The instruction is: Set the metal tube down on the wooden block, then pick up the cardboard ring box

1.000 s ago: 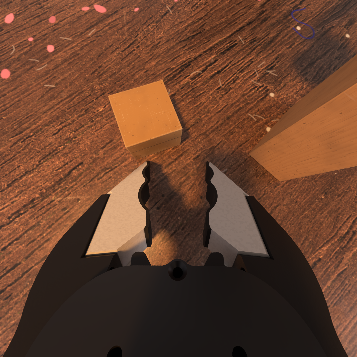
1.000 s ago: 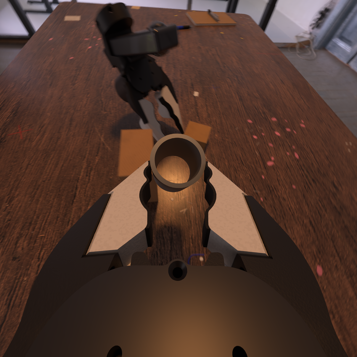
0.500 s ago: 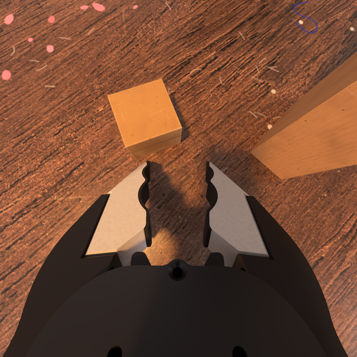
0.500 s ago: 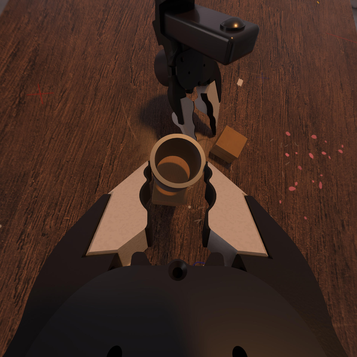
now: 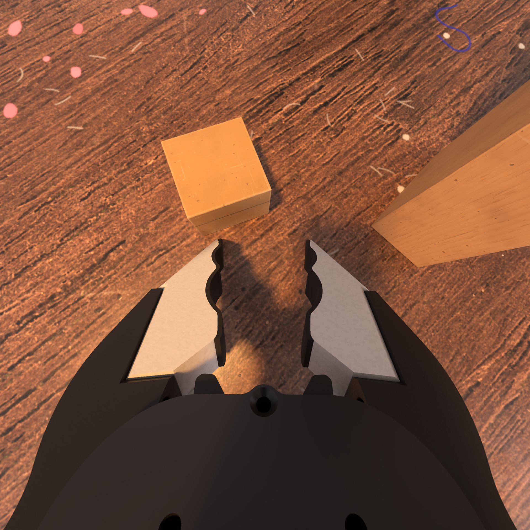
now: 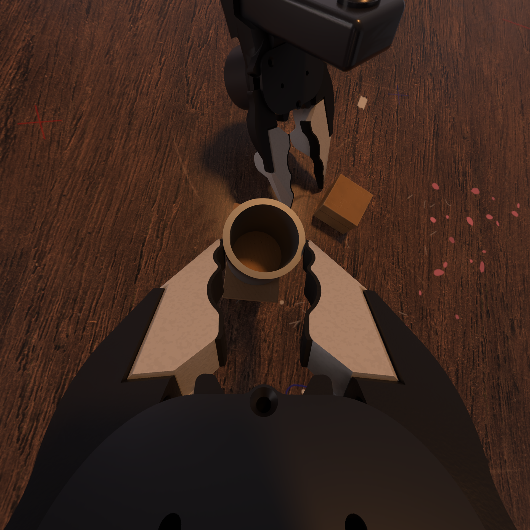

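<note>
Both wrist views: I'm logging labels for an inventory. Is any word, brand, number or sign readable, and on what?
No readable words, brands or numbers: the cardboard ring box, wooden block and metal tube are blank.
On the table: only a blue pen squiggle and a thin red cross mark, no text.

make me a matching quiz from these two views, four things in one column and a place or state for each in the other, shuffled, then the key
Things
1. round metal tube
2. small square cardboard ring box
3. pale wooden block
4. left gripper

Places or states
A. open, holding nothing
B. lid shut, on the table just ahead of open fingertips
C. between the right gripper fingertips
D. at the right edge of the left wrist view

Pairs: 1-C, 2-B, 3-D, 4-A
</note>
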You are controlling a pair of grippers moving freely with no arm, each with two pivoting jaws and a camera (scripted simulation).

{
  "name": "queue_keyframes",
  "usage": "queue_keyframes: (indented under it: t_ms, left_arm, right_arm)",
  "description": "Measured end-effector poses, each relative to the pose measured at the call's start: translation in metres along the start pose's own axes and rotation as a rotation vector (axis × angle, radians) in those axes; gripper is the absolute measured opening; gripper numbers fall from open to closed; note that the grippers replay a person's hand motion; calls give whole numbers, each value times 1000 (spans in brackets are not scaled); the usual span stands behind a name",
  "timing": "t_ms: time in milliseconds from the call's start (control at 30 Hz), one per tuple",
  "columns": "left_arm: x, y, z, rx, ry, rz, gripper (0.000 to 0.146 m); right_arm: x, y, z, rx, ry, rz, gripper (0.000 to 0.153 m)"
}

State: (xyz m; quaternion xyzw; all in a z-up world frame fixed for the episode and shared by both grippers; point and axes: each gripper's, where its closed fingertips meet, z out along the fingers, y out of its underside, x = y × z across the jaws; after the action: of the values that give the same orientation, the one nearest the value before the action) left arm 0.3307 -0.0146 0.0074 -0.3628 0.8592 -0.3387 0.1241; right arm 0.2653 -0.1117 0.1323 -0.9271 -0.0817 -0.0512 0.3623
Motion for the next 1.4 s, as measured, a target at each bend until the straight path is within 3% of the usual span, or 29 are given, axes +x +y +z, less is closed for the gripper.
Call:
queue_keyframes:
  t_ms: [833,1400]
  left_arm:
    - [0,0,0,-3,-1,1,58]
    - [0,1,0,-4,-1,3,58]
  right_arm:
    - [0,-1,1,-66,91,31,56]
    - [0,0,4,-50,84,27,59]
